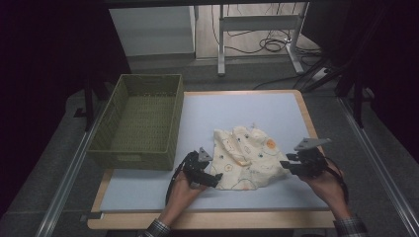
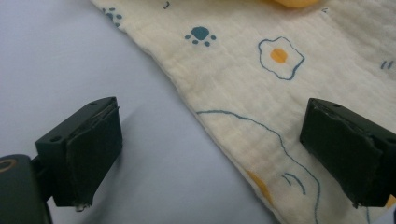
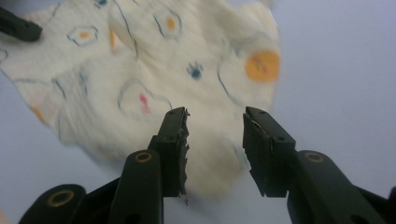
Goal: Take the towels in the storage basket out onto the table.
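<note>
Pale blue mat on a wood-edged table (image 1: 148, 190) is the work surface, with dark floor all round. Nearest the camera, a person's two hands come in from the bottom edge, each holding a black two-jaw gripper. Left gripper (image 1: 215, 179) sits at the near left corner of a crumpled cream muslin cloth printed with fried eggs and blue paw marks (image 1: 247, 153); its jaws stand wide apart, one over bare mat and one over the cloth's edge, not pinching anything. Right gripper (image 1: 285, 166) is at the cloth's right edge, jaws partly apart with nothing clamped between them, cloth lying just beyond the tips. Cloth rests on the near half of the mat, right of centre. Further back on the left, an olive-green woven plastic basket (image 1: 140, 118) sits at the table's left side.
</note>
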Motion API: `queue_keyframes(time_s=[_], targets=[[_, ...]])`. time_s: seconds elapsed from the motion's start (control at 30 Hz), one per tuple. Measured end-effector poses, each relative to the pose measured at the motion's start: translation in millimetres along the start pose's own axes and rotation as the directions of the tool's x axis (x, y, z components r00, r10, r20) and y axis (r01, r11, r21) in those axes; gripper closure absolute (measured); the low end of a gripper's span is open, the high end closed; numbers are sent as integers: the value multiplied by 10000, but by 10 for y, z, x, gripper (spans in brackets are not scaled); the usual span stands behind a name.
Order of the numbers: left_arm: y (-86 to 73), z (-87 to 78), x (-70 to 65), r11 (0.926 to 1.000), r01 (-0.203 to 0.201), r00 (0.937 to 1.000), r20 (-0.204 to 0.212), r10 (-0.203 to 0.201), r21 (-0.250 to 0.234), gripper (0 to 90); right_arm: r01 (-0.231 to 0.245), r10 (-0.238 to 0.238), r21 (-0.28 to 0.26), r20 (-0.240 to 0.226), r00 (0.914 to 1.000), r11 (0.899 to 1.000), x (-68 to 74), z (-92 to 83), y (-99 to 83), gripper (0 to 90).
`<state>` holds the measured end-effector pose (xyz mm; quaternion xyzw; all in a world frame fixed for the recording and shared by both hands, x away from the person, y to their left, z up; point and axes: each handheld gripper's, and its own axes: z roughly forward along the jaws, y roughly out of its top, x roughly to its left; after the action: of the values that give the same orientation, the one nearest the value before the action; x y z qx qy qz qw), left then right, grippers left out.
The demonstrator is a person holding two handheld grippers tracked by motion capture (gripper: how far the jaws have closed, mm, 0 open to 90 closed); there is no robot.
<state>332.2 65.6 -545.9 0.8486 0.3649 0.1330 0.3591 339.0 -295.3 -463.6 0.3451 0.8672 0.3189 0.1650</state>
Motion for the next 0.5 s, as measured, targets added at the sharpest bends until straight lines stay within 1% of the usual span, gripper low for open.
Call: queue_keyframes(time_s=[0.03,0.13,0.2,0.27,0.33,0.37,0.4,0.47,0.5], targets=[[1,-1,1,10000,-3,10000,0,3,23,58,-355,355,-9,-25,9994,9994,-57,-69,-190,589],[0,0,-1,10000,17,10000,-4,-17,1,58,-675,674,-21,-213,9975,9977,-92,-93,-390,555],[1,0,0,10000,16,10000,-4,-16,8,58,-811,806,-83,-486,9956,9967,-102,-63,-496,528],[1,0,0,10000,13,10000,-3,-13,10,58,-798,789,-99,-718,9943,9968,-101,1,-550,518],[1,0,-1,10000,16,10000,-5,-16,3,58,-734,716,-162,-917,9932,9972,-90,79,-550,526],[0,0,-1,10000,14,10000,-6,-14,4,58,-708,676,-261,-1078,9919,9971,-82,113,-535,575],[0,1,-1,10000,16,10000,-4,-16,-20,59,-640,595,-326,-1251,9904,9974,-72,137,-513,650],[1,0,0,10000,-22,10000,-17,22,-4,59,-441,373,-463,-1390,9896,9980,-35,141,-450,779],[1,-1,1,10000,-25,10000,-16,25,-2,59,-320,238,-538,-1459,9890,9980,-23,125,-422,817]])
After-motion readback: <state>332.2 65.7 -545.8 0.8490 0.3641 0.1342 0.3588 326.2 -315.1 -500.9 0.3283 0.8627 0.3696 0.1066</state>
